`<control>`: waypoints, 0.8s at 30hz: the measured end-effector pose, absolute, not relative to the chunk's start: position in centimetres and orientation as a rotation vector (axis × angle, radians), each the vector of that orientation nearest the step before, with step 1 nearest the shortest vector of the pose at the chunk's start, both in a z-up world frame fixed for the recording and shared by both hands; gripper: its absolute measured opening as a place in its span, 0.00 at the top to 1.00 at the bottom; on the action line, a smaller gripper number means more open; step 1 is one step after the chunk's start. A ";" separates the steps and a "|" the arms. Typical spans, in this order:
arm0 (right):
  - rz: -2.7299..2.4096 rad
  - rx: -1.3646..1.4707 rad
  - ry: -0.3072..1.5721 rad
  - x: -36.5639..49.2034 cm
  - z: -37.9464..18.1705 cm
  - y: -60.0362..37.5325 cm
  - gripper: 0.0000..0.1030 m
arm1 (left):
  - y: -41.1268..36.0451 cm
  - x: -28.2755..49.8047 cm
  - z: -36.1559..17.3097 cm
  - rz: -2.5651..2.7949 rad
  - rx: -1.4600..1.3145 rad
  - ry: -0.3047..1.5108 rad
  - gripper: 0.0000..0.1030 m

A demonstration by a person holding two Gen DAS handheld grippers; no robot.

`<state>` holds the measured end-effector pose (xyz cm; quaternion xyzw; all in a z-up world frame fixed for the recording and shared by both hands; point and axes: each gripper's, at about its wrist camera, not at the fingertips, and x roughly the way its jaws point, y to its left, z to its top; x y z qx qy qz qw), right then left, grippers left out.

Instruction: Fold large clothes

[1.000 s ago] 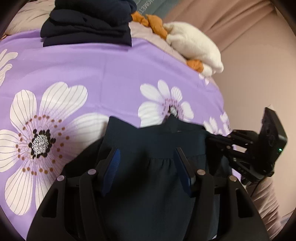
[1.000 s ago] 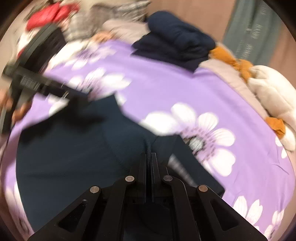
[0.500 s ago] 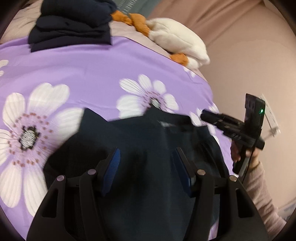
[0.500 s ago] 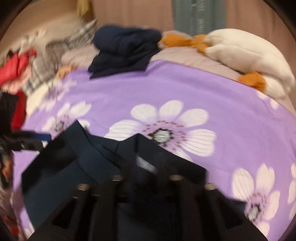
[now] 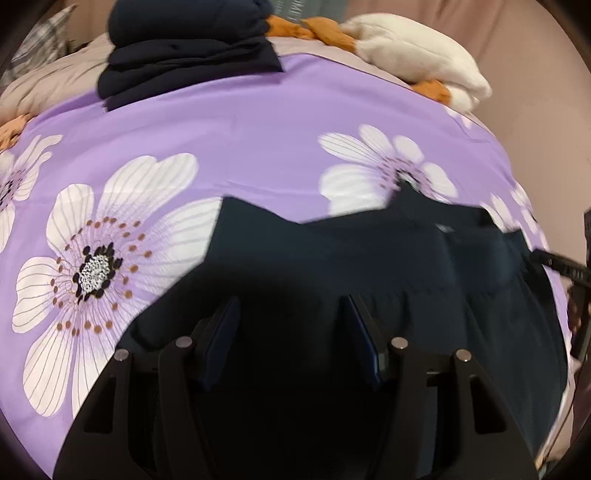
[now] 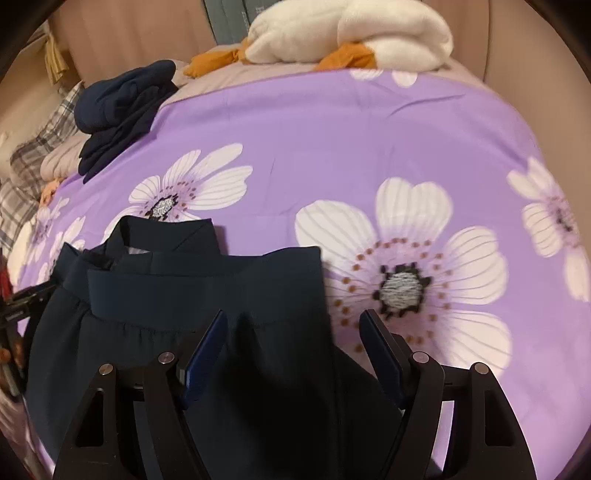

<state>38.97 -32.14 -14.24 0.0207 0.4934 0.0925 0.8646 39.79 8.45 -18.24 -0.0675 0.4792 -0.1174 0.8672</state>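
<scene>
Right wrist view: right tongs (image 6: 291, 354) apart, jaws just been opening, dark navy garment (image 6: 192, 325) under them, pads not pressing it — likely release after laying fold. Garment lies flat at near edge of bed, on purple floral bedspread (image 6: 351, 140), waistband toward far edge. Left tongs (image 5: 291, 339) also apart, hovering over same garment (image 5: 369, 266), not clamped. Folded navy pile (image 5: 184, 55) parked at far edge, probably done items. White plush toy (image 6: 351, 33) at far edge.

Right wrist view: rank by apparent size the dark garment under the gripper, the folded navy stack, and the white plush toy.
1. dark garment, though nearness inflates it
2. white plush toy
3. folded navy stack; close to the toy, unsure
</scene>
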 end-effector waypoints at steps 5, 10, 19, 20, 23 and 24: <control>0.201 -0.010 0.980 39.7 -14.8 -30.5 0.85 | 8.7 40.9 -18.4 -0.182 -0.136 0.951 0.44; 0.113 0.178 0.887 40.5 -13.1 -34.2 0.88 | 7.9 43.7 -18.4 -0.129 -0.081 0.931 0.52; 0.008 0.140 1.035 42.2 -16.3 -33.4 0.60 | 10.3 45.8 -18.2 -0.129 -0.283 0.989 0.45; -0.011 0.142 1.021 41.9 -15.7 -33.8 0.55 | 11.5 45.5 -17.6 -0.140 -0.327 0.995 0.41; -0.024 0.166 0.960 40.4 -13.6 -34.6 0.53 | 14.7 44.0 -16.1 -0.157 -0.410 0.966 0.33; -0.011 0.182 0.942 39.9 -13.1 -34.7 0.53 | 15.4 43.7 -15.7 -0.164 -0.429 0.960 0.33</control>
